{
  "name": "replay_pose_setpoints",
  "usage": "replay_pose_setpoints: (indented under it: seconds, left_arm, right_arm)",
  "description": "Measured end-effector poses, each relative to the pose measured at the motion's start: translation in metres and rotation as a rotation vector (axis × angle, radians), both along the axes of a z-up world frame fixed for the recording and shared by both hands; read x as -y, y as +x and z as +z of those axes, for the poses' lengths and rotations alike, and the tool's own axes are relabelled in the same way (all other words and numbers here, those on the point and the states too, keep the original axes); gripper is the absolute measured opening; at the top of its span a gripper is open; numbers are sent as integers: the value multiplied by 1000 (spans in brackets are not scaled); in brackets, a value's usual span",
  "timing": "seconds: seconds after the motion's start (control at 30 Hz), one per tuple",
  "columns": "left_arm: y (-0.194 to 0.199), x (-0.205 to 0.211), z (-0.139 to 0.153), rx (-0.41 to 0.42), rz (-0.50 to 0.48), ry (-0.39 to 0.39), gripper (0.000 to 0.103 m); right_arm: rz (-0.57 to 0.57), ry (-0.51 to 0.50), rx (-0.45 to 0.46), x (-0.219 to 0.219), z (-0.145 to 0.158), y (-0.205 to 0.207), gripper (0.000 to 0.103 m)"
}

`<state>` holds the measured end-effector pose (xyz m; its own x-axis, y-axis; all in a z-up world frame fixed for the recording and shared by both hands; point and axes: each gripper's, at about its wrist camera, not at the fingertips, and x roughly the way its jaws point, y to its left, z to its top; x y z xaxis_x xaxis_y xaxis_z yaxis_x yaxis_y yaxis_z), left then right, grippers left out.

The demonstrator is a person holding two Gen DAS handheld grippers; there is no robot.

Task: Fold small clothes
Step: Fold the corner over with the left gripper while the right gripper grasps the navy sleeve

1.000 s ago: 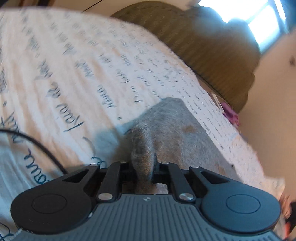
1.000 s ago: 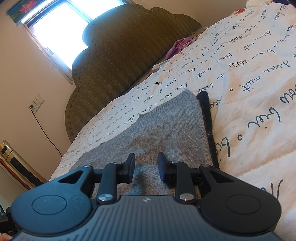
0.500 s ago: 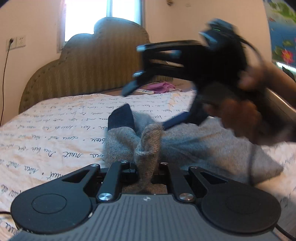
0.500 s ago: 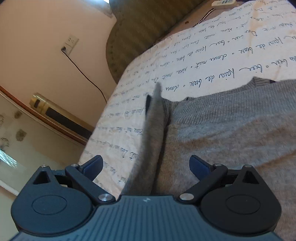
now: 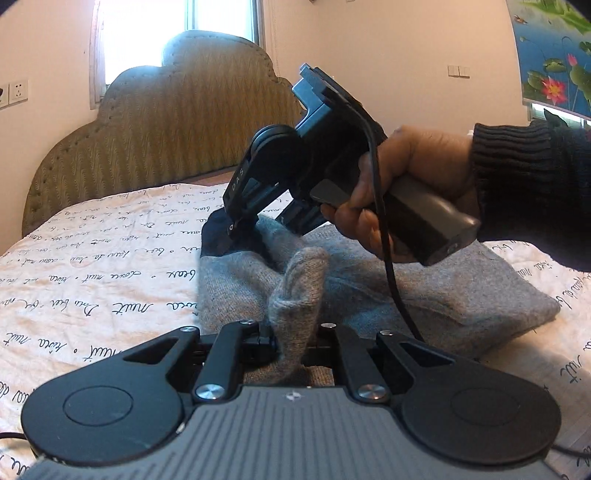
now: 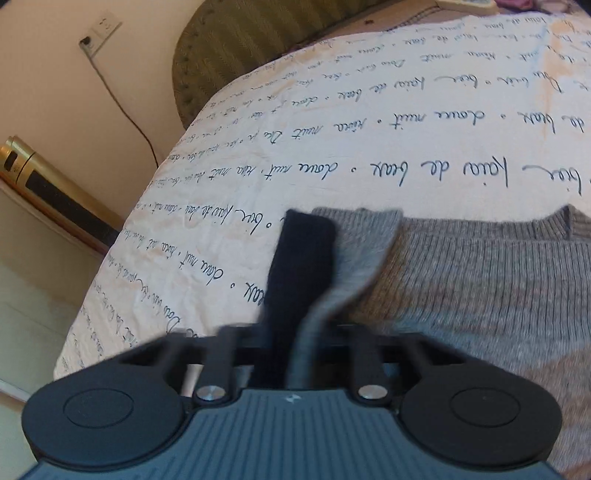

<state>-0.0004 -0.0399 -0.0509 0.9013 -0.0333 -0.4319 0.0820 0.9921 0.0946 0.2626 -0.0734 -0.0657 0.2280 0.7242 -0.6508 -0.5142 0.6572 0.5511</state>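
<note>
sweater [image 5: 424, 291] on bed [image 5: 92, 280], part-folded | left gripper [image 5: 291, 338] clamped on grey bunch | right gripper [image 6: 291, 347] just closing, clamped on dark-edged corner | fold unfinished, judging by raised cloth

Two hand-held grippers: the left hand-held gripper [image 5: 291, 341] and the right hand-held gripper [image 5: 240, 230]. One hand [image 5: 402, 184] in view, in one dark sleeve [image 5: 532, 184]. One grey sweater [image 5: 424, 291], with one navy piece [image 6: 299, 266] at its edge (whether a separate garment cannot be told). One bed, under one script-printed bedspread [image 5: 92, 273], with one headboard [image 5: 166, 140]. Two wall sockets: one [image 5: 16, 92] and one [image 6: 99, 33] in the right wrist view (possibly the same). One window [image 5: 144, 40]. One lotus picture [image 5: 554, 51].
</note>
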Motion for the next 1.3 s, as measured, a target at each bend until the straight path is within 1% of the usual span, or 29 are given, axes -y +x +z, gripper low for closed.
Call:
replay_pose_setpoints:
  seconds: [0.1,0.17,0.23,0.3,0.37,0.43,0.5,0.57,0.7,0.8,0.87,0.9,0.97,1.0,1.03,1.07,1.1,1.13,1.17,1.2,1.23,1.27,1.3]
  left_arm:
    - [1,6,5,1,-14,-3,9]
    - [3,12,12,-7,-30,-48,9]
    - [4,26,20,9,-69,-66,9]
    - [6,43,27,30,-122,-78,9]
    - [12,62,32,31,-175,-97,9]
    - [21,79,33,1,-221,-144,9]
    - [31,98,31,-27,-258,-168,9]
    - [38,117,28,-42,-296,-173,9]
    - [46,151,13,-70,-349,-138,9]
    - [52,166,-3,-110,-358,-100,9]
    - [57,168,-15,-156,-344,-81,9]
    - [56,166,-17,-162,-342,-79,9]
    - [57,160,-13,-166,-379,-81,16]
    - [55,152,-8,-180,-416,-99,23]
    - [53,144,-2,-194,-450,-122,34]
    - [51,128,5,-210,-498,-174,39]
    - [47,112,14,-213,-531,-231,52]
    - [45,94,24,-211,-547,-285,65]
    - [44,76,32,-202,-549,-337,70]
    - [47,58,41,-178,-538,-379,77]
    - [56,42,49,-151,-497,-401,81]
    - [69,28,55,-138,-426,-414,83]
    - [89,13,58,-148,-339,-439,88]
  right_arm:
    - [23,10,14,6,2,-1,13]
    - [29,48,12,19,5,1,12]
    - [22,63,24,37,12,2,12]
    - [11,90,39,61,21,2,12]
    - [-5,98,72,89,32,-1,12]
    - [-35,92,93,121,39,-1,12]
    - [-75,70,102,154,40,0,12]
    - [-119,49,98,185,36,3,12]
    - [-193,30,73,230,15,3,12]
    - [-218,30,58,244,-2,2,12]
    - [-240,46,32,250,-15,3,12]
    - [-250,65,16,253,-22,4,12]
    - [-279,129,-10,264,-30,3,13]
    - [-292,155,-30,268,-31,2,14]
    - [-306,176,-44,273,-29,2,17]
    - [-332,199,-48,281,-26,0,24]
    - [-359,223,-39,288,-22,-4,30]
    - [-384,246,-20,297,-18,-7,45]
    - [-400,257,4,304,-14,-10,66]
    - [-409,256,26,307,-11,-12,76]
    - [-408,238,45,308,-9,-12,82]
    - [-400,212,49,307,-10,-10,82]
    - [-401,186,39,305,-12,-6,82]
